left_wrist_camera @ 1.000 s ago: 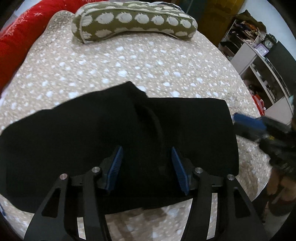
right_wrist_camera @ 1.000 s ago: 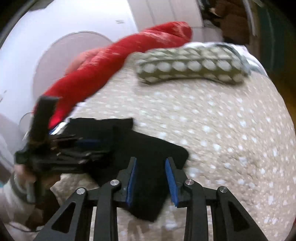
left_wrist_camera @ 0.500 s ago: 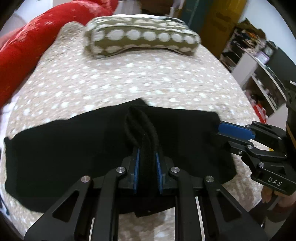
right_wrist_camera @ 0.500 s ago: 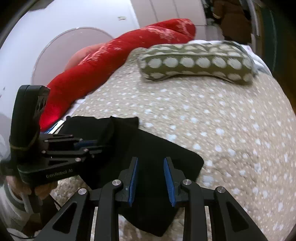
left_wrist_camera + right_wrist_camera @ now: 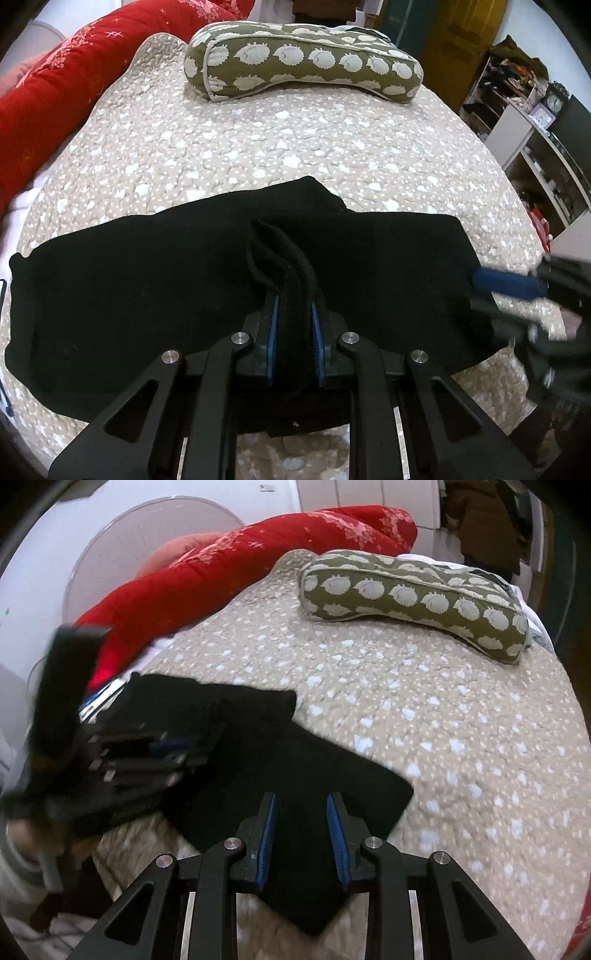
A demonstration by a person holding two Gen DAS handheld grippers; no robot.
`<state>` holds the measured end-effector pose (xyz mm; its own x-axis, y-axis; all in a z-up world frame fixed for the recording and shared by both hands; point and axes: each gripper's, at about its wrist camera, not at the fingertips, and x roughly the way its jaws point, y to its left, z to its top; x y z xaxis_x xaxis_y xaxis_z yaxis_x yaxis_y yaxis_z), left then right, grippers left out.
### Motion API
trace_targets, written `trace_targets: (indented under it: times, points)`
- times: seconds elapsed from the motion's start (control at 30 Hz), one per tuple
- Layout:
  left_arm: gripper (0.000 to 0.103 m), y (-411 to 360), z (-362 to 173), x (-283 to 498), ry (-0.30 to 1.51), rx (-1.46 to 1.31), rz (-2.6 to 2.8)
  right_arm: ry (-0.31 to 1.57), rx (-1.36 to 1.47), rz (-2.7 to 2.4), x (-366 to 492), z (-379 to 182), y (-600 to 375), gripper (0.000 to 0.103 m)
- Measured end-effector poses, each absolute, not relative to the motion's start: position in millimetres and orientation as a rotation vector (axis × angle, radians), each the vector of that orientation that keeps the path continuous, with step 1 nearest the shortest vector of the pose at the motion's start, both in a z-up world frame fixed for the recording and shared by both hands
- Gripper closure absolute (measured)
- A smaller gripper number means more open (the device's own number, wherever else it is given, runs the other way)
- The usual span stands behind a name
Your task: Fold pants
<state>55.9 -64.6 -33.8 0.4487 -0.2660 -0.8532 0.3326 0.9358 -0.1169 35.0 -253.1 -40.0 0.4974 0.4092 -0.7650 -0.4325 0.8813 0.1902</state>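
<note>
Black pants (image 5: 147, 288) lie across the near part of a beige dotted bedspread (image 5: 295, 147). My left gripper (image 5: 293, 306) is shut on a raised fold of the pants at their near middle edge. The pants also show in the right wrist view (image 5: 258, 746). My right gripper (image 5: 303, 819) is partly open over the pants' right corner, with black cloth between its blue pads but not pinched. It shows blurred at the right of the left wrist view (image 5: 509, 284). The left gripper shows blurred at the left of the right wrist view (image 5: 140, 757).
An olive pillow with pale hedgehog prints (image 5: 303, 62) lies at the far end of the bed. A red quilt (image 5: 55, 85) runs along the left side. Shelves (image 5: 535, 122) stand to the right. A white round fan (image 5: 147, 539) stands behind the quilt.
My left gripper closed on a fold of the pants and keeps hold of it. My right gripper opened slightly and shifted over the right corner.
</note>
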Motion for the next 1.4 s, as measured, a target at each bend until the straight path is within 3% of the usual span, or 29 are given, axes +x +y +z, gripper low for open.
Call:
trace_targets:
  times: [0.17, 0.5, 0.7, 0.77, 0.93, 1.4]
  points:
    - [0.087, -65.0, -34.6, 54.0, 1.036, 0.065, -0.364, 0.955, -0.081, 0.474, 22.1, -66.4, -245.6, 0.075]
    - [0.081, -62.7, -33.1, 50.2, 1.022, 0.058, -0.333, 0.948, -0.078, 0.458, 33.0, -44.6, -245.1, 0.075]
    - [0.064, -49.2, -27.7, 41.0, 1.024, 0.048, -0.306, 0.975, -0.101, 0.45, 44.1, -47.6, -232.8, 0.073]
    - [0.053, -41.6, -23.8, 36.3, 1.008, 0.048, -0.285, 0.974, -0.127, 0.469, 47.7, -42.1, -225.9, 0.073]
    - [0.053, -24.9, -17.6, 28.3, 0.982, 0.049, -0.253, 1.013, -0.292, 0.467, 58.1, -49.5, -198.0, 0.072]
    - [0.053, 0.6, -13.5, 19.8, 0.985, 0.012, -0.207, 1.009, -0.379, 0.513, 59.5, -44.4, -169.1, 0.07]
